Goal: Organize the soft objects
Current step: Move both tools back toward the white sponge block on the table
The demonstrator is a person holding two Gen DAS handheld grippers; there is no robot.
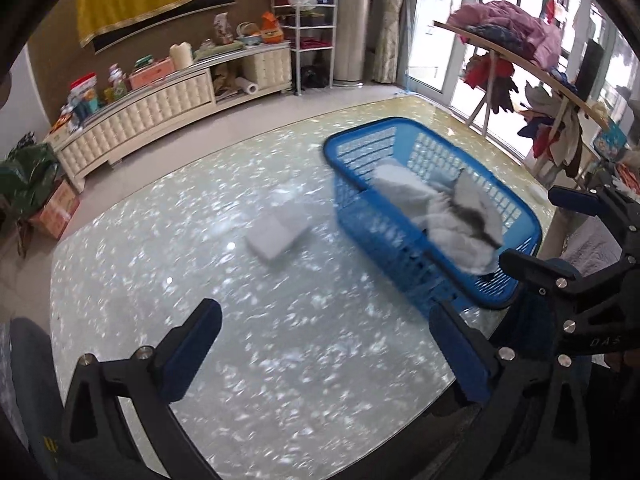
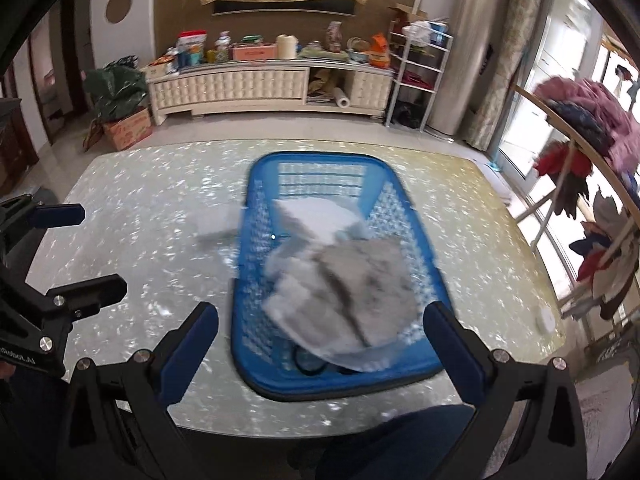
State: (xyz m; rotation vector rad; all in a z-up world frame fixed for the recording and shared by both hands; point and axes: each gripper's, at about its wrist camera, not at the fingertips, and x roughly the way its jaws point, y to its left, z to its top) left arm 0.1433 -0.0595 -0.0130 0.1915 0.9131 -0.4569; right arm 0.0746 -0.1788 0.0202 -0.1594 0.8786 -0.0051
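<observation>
Nearest the lens, low in the left wrist view, the left gripper (image 1: pixel 320 352) has its blue-padded fingers (image 1: pixel 192 352) spread as wide as they look able to go, with only bare bench between them. The right gripper (image 2: pixel 320 352) in its own view stands just as wide and holds nothing; a dark blue sleeve or knee shows at the bottom edge there. The blue basket (image 2: pixel 260 200) sits on the pearly bench (image 1: pixel 160 272) in the middle of the right wrist view, and a heap of white and grey soft cloths (image 2: pixel 340 280) lies inside it, blurred, one edge lapping over the near rim. I judge the sorting well along, since most of the soft things seem to be in the basket already. What looks left is a flat white folded piece (image 1: pixel 276 236), lying on the bench just left of the basket in the centre of the left wrist view. As for writing, the right gripper's arm shows "DAS" at the right edge of the left wrist view, and the other arm carries lettering too small for me to read surely. The boxes on the far cabinet are too blurred.
</observation>
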